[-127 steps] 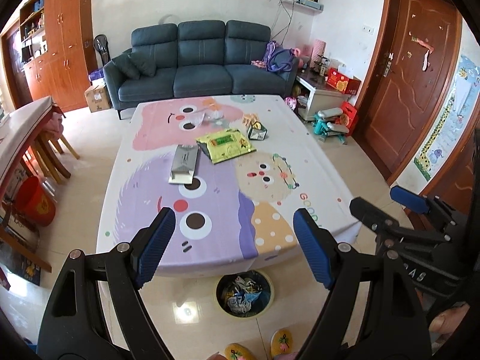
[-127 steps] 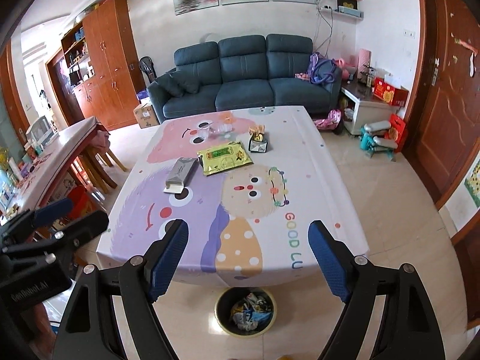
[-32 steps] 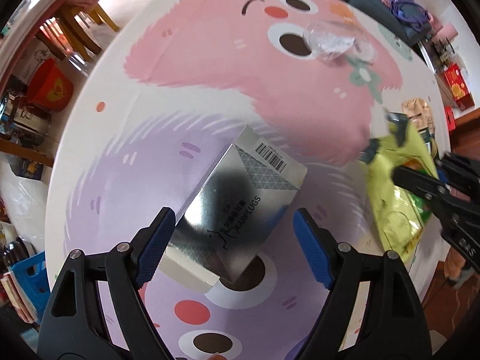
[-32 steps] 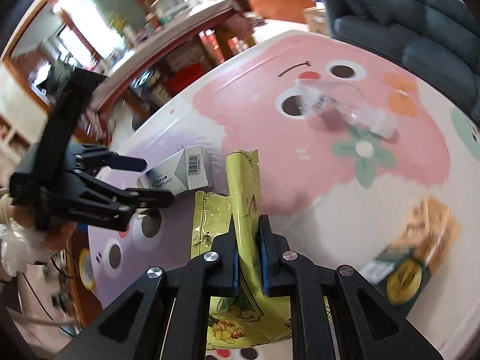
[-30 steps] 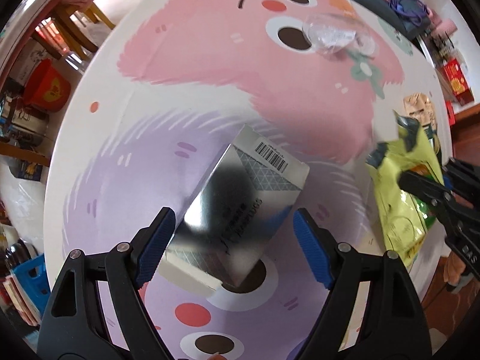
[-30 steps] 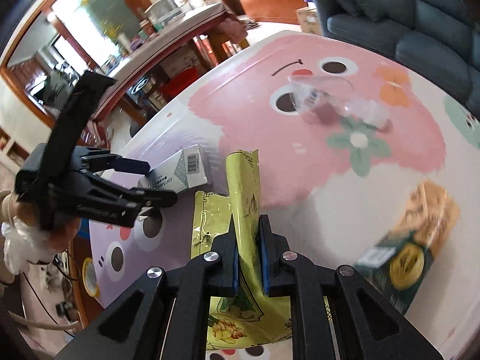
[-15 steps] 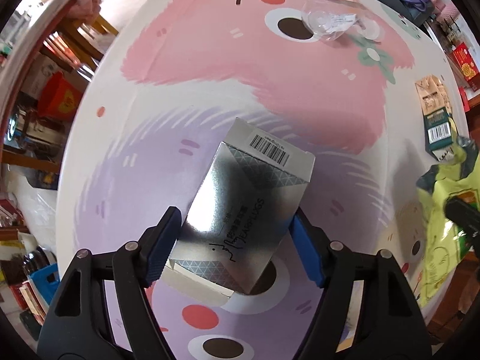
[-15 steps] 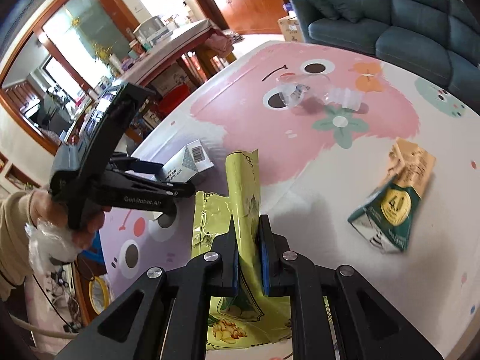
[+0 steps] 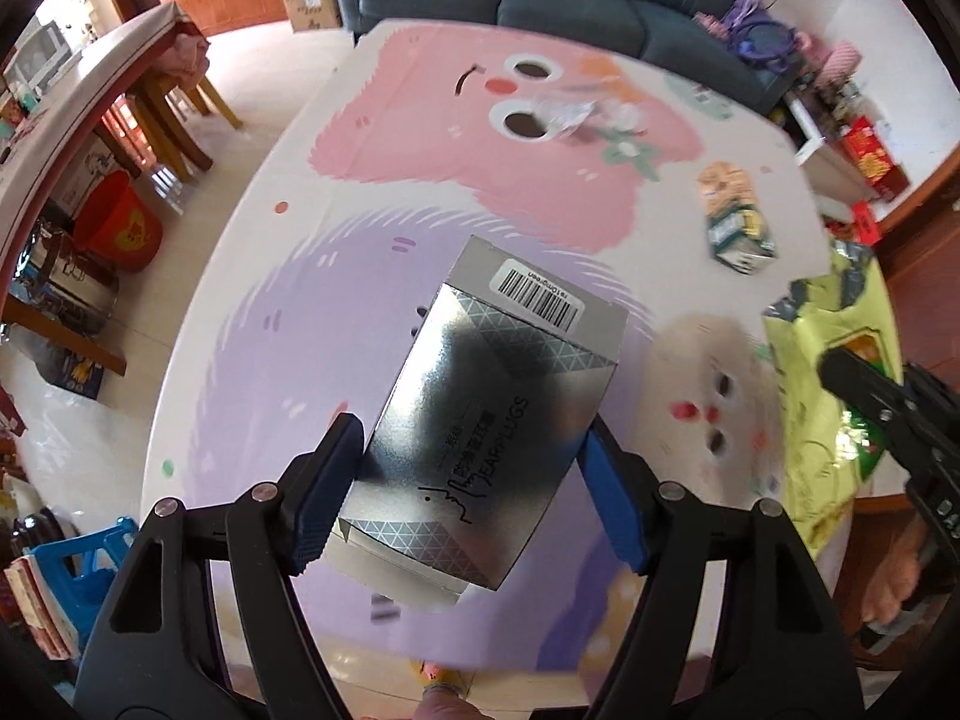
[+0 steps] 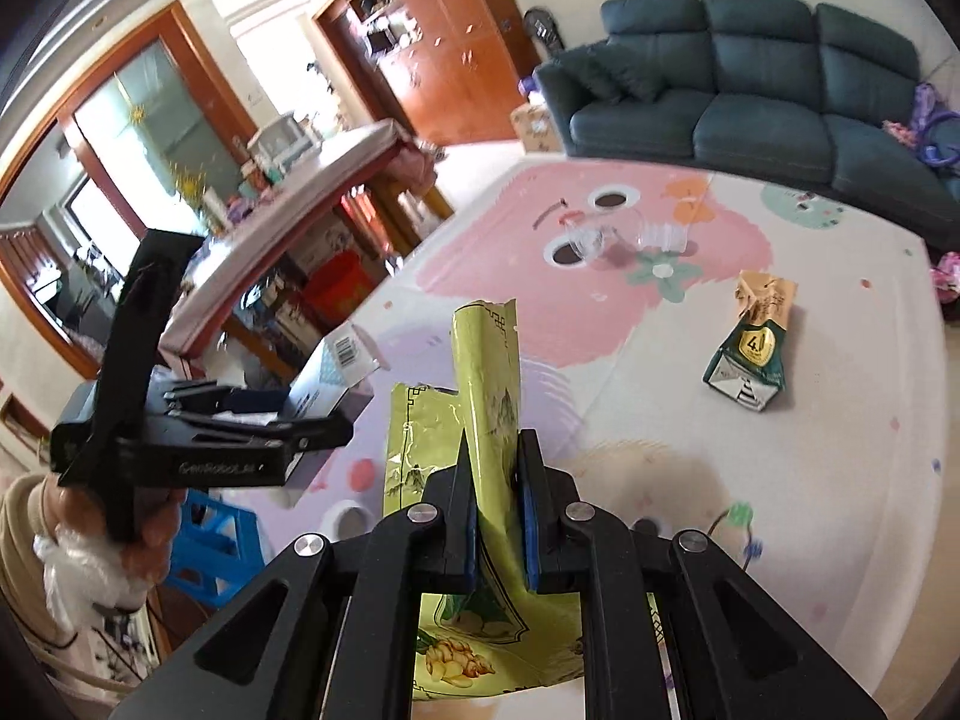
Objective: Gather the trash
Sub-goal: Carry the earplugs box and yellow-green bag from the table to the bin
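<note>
A: Left wrist view, entry one. The left gripper (image 9: 471,495) was clamped on the silver earplug box (image 9: 498,414), blue pads pressed on both long sides. The box sat tilted, barcode end pointing away, lifted above the purple patch of the cartoon tablecloth (image 9: 420,192).

B: Right wrist view agreed. The right gripper (image 10: 497,519) was closed on a fold of the yellow-green snack bag (image 10: 480,414); the bag hung below the jaws, clear of the cloth.

A: Remaining trash noted on the table: a crumpled green-and-tan carton (image 10: 753,342) lying on its side on the right part, and a clear plastic cup (image 10: 591,234) tipped over on the pink patch, near the sofa (image 10: 750,72) end.

B: The two were well apart. The person's hand (image 10: 129,531) showed under the left tool. Whether the box was empty could not be told.
</note>
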A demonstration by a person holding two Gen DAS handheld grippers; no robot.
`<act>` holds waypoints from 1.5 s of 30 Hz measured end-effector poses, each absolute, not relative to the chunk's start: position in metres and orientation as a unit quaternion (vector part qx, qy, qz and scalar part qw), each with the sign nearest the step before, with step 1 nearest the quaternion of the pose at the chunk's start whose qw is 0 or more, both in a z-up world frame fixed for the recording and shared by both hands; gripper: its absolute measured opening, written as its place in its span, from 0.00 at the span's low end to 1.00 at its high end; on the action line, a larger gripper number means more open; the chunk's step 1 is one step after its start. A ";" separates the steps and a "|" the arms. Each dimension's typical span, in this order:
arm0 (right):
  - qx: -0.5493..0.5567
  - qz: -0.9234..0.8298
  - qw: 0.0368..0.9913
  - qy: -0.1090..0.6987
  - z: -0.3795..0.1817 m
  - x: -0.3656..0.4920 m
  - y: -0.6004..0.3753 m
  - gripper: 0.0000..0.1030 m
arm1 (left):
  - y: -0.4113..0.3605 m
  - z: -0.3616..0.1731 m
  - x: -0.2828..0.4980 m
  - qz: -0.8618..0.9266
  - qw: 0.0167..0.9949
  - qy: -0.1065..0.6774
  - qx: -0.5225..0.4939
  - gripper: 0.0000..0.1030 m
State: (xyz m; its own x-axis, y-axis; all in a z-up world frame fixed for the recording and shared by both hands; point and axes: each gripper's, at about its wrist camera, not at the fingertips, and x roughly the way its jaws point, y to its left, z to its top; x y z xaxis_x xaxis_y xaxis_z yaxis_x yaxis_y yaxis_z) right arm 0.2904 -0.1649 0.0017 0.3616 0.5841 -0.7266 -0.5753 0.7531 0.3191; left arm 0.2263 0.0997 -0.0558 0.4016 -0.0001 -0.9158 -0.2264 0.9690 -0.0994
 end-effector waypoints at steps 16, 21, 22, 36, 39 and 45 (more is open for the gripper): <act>0.043 0.255 0.892 0.372 0.067 0.019 -0.134 0.10 | 0.102 0.011 0.016 -0.045 0.874 0.480 -0.059 0.68; 0.027 0.233 0.898 0.372 0.072 -0.054 -0.125 0.10 | 0.096 0.011 -0.036 -0.073 0.875 0.477 -0.048 0.68; 0.026 0.231 0.898 0.373 0.072 -0.061 -0.126 0.10 | 0.094 0.010 -0.044 -0.078 0.874 0.477 -0.047 0.68; 0.001 0.213 0.878 0.430 0.046 -0.122 -0.139 0.10 | 0.050 -0.021 -0.087 -0.101 0.857 0.504 -0.033 0.68; 0.007 0.210 0.868 0.449 0.021 -0.109 -0.147 0.10 | 0.044 -0.045 -0.081 -0.093 0.846 0.523 -0.039 0.68; 0.012 0.208 0.848 0.488 -0.061 -0.097 -0.161 0.10 | 0.029 -0.128 -0.074 -0.056 0.819 0.569 -0.047 0.68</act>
